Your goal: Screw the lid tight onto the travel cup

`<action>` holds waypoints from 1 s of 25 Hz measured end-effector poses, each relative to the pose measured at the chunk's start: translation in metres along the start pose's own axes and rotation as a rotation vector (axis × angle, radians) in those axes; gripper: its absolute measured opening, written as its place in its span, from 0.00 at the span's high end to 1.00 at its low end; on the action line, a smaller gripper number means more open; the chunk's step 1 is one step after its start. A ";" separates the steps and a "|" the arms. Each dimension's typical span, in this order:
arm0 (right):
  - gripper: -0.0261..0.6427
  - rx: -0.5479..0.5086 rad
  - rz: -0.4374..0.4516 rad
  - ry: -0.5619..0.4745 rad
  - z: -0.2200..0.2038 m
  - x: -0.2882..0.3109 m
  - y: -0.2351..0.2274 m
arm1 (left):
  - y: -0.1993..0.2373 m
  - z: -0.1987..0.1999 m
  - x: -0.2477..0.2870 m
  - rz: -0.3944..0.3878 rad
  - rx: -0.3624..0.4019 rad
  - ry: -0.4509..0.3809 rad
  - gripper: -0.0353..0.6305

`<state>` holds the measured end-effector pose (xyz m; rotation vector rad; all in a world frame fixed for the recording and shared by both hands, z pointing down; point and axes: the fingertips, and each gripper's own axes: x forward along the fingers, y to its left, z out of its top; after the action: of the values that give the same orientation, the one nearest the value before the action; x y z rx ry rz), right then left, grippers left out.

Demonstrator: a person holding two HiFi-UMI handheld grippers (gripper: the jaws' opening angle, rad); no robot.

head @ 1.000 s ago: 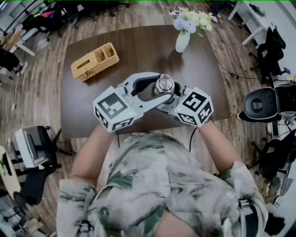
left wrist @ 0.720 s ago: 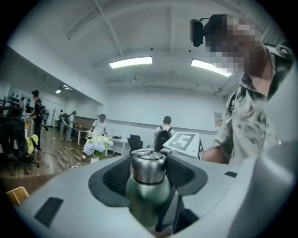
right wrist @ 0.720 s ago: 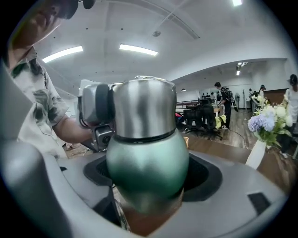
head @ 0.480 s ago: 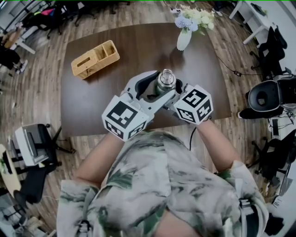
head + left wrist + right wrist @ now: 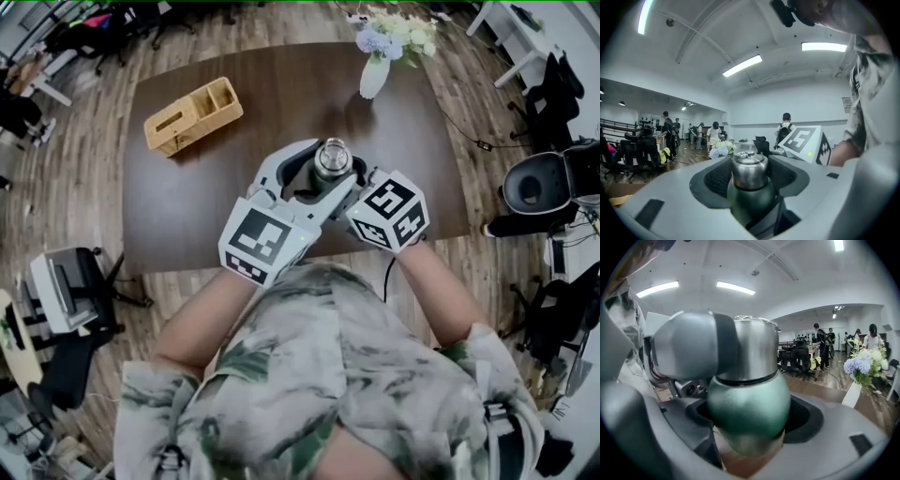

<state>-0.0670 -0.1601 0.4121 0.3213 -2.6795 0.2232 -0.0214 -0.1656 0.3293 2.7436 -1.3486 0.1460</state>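
Room: open office with a plank floor and strip lights. People stand far back in both gripper views.
Surface: dark brown table (image 5: 187, 197).
Item 1, travel cup (image 5: 749, 406): green body, held upright over the table's near middle, between your two grippers.
Item 2, lid (image 5: 749, 169): bare steel, seated on the cup's neck.
Item 3, your left gripper (image 5: 317, 171): its jaws are closed round the lid, one on either side. Its grey jaw covers the lid's left side in the right gripper view.
Item 4, your right gripper (image 5: 752, 427): its jaws are clamped on the cup's green body, below the lid.
Writing: each gripper's cube bears black-and-white square markers. A wall notice (image 5: 846, 104) is too small to read.
Surroundings: a tan compartment box (image 5: 192, 115) sits at the table's far left. A white vase (image 5: 374, 77) of pale flowers stands at the far edge. Both are well apart from the cup. Your patterned shirt fills the lower head view.
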 end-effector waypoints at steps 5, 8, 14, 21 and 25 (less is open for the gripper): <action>0.36 -0.029 0.030 0.004 0.001 -0.004 0.004 | -0.007 0.003 -0.002 -0.153 0.031 -0.004 0.56; 0.36 -0.041 0.053 0.004 0.002 -0.006 0.007 | -0.011 0.005 -0.004 -0.247 0.027 -0.011 0.56; 0.36 -0.008 0.066 -0.008 0.003 -0.005 0.008 | -0.004 0.003 -0.006 -0.286 -0.028 -0.026 0.56; 0.36 0.039 0.009 -0.017 0.005 -0.001 -0.006 | 0.004 0.007 0.001 0.004 -0.023 -0.029 0.55; 0.36 0.031 0.010 -0.007 0.005 0.002 -0.002 | 0.007 0.004 0.003 0.067 -0.027 -0.008 0.55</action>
<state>-0.0700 -0.1635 0.4091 0.3194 -2.6874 0.2669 -0.0251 -0.1727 0.3259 2.6809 -1.4350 0.1200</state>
